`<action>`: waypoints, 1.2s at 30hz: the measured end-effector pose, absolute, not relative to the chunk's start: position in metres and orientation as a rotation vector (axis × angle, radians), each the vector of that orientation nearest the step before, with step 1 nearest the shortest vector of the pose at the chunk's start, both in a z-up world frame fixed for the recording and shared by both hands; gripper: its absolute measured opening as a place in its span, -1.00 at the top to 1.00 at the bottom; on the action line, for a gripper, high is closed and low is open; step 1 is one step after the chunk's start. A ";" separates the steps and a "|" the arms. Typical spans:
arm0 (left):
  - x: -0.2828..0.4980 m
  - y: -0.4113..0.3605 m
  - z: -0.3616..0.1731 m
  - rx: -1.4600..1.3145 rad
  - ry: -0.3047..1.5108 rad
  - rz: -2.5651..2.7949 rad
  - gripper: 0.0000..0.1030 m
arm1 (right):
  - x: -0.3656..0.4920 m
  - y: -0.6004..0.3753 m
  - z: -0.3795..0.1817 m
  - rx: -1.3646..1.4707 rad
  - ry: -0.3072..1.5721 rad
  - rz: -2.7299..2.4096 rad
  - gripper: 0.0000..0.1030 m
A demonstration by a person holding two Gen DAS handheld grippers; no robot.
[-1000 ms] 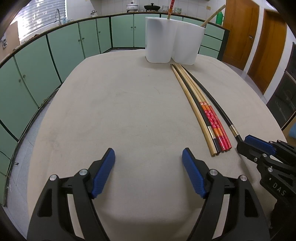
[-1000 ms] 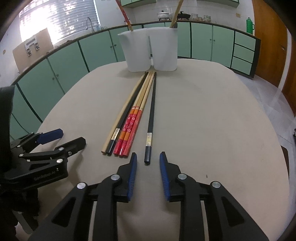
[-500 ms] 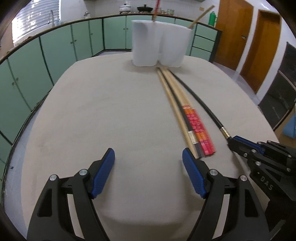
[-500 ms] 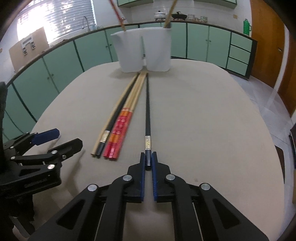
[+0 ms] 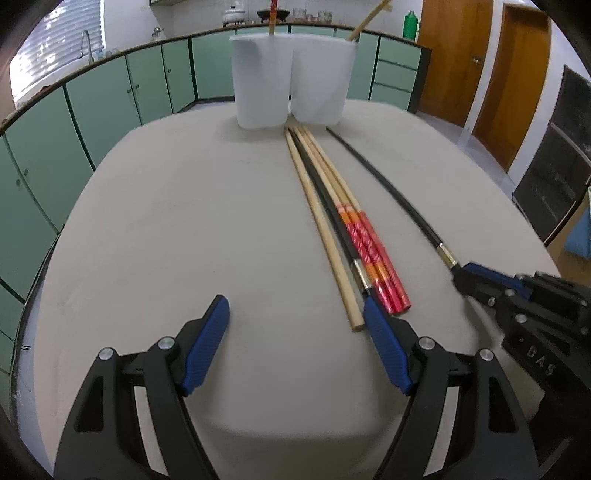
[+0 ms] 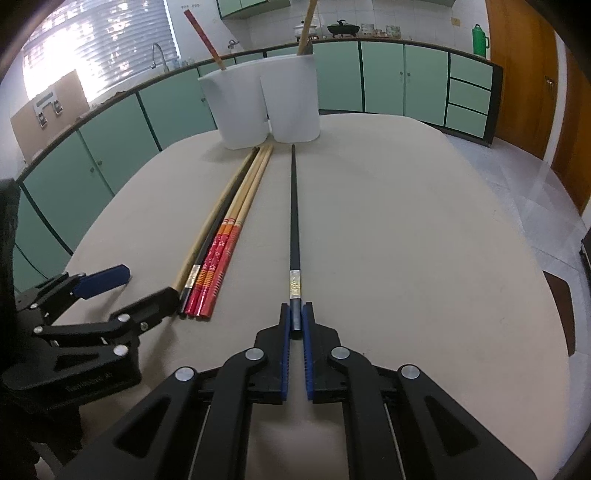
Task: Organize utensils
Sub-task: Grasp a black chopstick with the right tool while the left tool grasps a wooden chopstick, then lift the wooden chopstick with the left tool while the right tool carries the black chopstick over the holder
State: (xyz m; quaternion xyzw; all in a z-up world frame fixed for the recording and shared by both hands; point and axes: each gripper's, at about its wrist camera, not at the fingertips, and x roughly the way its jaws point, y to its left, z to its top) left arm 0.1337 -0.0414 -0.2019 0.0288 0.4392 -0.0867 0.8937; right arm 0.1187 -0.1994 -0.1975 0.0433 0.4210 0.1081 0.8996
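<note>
Risk, left to right: left tool [image 5: 295, 332], spread and empty, sits beside the bundled chopsticks [image 6: 218, 251] and could scatter them; right tool [image 6: 296, 325] pinches the black chopstick [image 6: 293, 221] by its near end on the desk [image 6: 406, 240], so it may swing or slip when lifted.

A home kitchen is surrounding me: pale green cabinets [image 6: 384, 79] are running along the walls under a dark countertop, a curved tap [image 6: 158, 51] is standing below a blinded window [image 6: 99, 40], and pots [image 6: 342, 27] are sitting against white tiles. Wooden doors [image 5: 454, 59] are closing off one side, and chopsticks [image 6: 221, 236] are lying on a beige table [image 6: 406, 240].
</note>
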 end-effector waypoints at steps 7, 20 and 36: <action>0.138 -0.023 -0.201 0.049 0.915 -0.124 -0.44 | 0.119 -0.199 -0.198 0.077 0.873 0.220 0.86; 0.132 -0.033 -0.199 0.040 0.892 -0.192 0.88 | 0.120 -0.196 -0.198 0.052 0.874 0.210 0.87; 0.123 -0.024 -0.160 0.050 0.819 -0.191 0.88 | 0.115 -0.203 -0.165 0.044 0.781 0.208 0.88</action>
